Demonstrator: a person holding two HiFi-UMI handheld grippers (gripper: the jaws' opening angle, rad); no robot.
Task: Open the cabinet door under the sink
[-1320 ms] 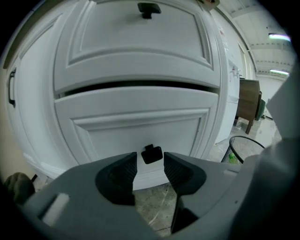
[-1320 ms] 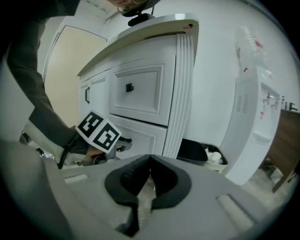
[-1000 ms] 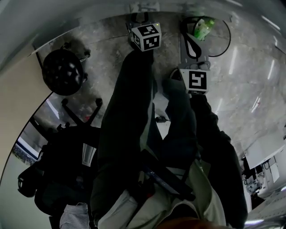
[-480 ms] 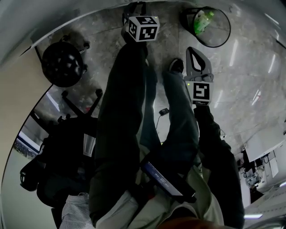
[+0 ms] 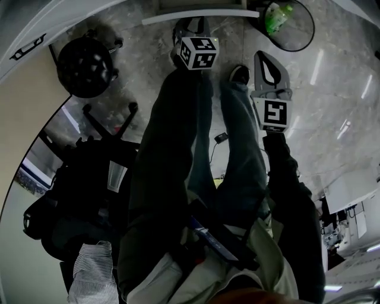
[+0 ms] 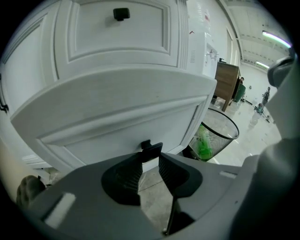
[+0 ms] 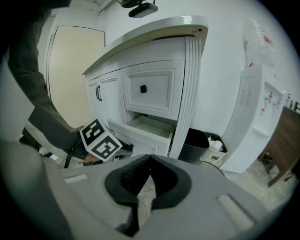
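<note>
The white vanity cabinet [image 7: 154, 51] stands ahead. Its lower drawer [image 7: 140, 129] is pulled out, and the same white front panel [image 6: 117, 112] fills the left gripper view. My left gripper [image 6: 150, 155] is shut on that panel's small black knob [image 6: 151, 149], which sits pinched between the two ribbed pads. From above, the left gripper [image 5: 190, 27] reaches to the pulled-out front [image 5: 196, 16]. My right gripper [image 7: 149, 159] is shut with nothing in it, and hangs back from the cabinet [image 5: 268, 62] above the floor.
The upper drawer has its own black knob [image 7: 143, 88]. Two cabinet doors with black handles [image 7: 98, 93] stand further left. A wire bin [image 5: 290, 24] with a green bottle [image 6: 204, 143] and a white water dispenser [image 7: 260, 117] stand right of the cabinet. A black office chair [image 5: 95, 172] is at my left.
The left gripper has drawn back with the knob, and the white drawer front has come out into the top of the head view. The right gripper has pulled away from the wire bin.
</note>
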